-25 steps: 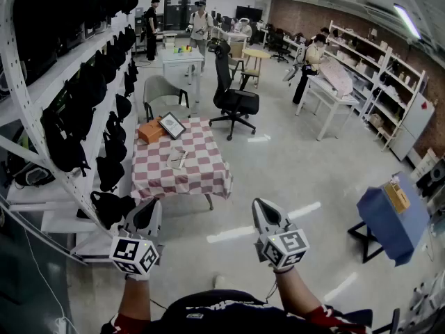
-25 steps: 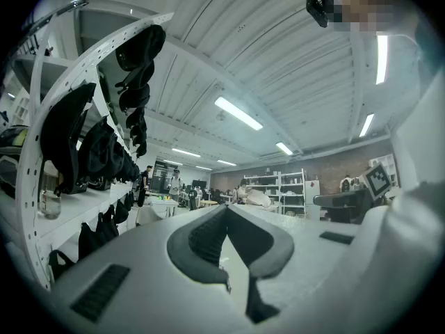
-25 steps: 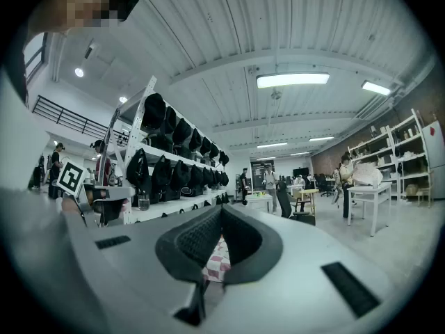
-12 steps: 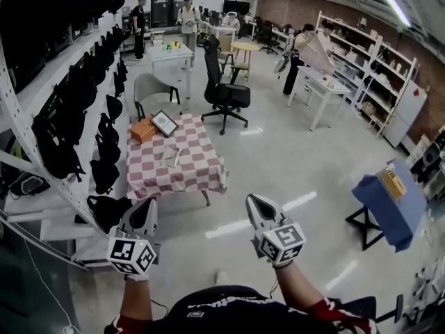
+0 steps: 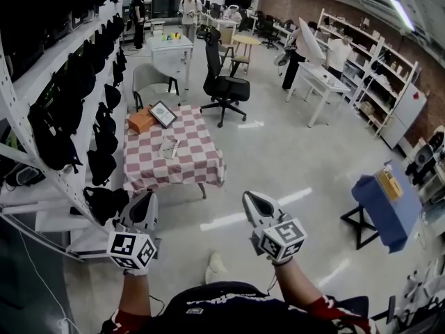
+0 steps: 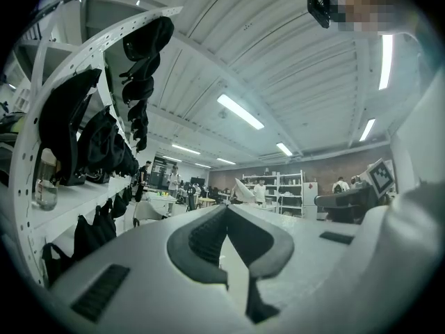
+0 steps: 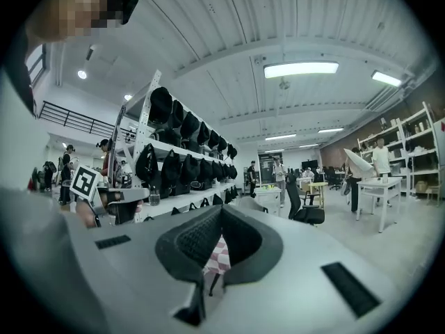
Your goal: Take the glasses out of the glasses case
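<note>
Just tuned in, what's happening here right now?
A person stands on the open floor, left gripper and right gripper held out in front, both shut and empty. The checkered table is some way ahead. A pale thing on it may be the glasses case; nothing is handled yet.

Checked table [image 5: 200, 167] sl. nearer; shoe [image 5: 215, 264] fwd

Bright ceiling strip lights, fisheye edge distortion, dark vignetted corners
</note>
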Demonstrator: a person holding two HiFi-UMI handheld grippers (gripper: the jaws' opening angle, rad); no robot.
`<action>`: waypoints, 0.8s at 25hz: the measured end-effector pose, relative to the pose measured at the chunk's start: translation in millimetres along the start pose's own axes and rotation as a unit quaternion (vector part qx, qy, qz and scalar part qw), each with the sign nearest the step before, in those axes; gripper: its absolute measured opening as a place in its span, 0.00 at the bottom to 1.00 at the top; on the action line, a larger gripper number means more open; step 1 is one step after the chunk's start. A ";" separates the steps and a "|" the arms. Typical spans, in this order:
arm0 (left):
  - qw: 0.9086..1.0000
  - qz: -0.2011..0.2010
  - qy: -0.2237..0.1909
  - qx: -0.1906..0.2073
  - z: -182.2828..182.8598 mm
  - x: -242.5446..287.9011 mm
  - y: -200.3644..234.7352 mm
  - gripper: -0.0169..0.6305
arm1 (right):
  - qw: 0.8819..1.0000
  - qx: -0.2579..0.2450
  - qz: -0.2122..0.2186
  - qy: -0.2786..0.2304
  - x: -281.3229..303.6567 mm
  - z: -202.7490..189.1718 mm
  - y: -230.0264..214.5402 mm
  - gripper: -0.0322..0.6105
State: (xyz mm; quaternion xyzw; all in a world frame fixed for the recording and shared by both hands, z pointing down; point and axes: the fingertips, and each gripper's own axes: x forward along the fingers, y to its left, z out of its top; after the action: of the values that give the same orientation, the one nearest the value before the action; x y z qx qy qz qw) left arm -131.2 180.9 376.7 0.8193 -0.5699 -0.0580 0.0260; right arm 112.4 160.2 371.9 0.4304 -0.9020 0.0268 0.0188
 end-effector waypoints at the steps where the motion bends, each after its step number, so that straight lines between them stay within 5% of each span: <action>1: 1.000 0.003 0.002 -0.002 -2.3 -0.5 1.9 0.03 | 1.000 0.002 0.002 0.001 1.6 -1.2 -0.2 0.05; 20: 1.000 0.025 0.003 0.006 3.2 62.2 25.3 0.03 | 0.999 0.035 0.013 0.011 44.7 -2.6 -53.2 0.05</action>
State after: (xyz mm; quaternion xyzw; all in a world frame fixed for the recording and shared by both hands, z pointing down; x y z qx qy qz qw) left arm -133.8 113.9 372.2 0.8052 -0.5903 -0.0518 0.0245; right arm 125.7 92.4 378.8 0.4190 -0.9057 0.0634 0.0129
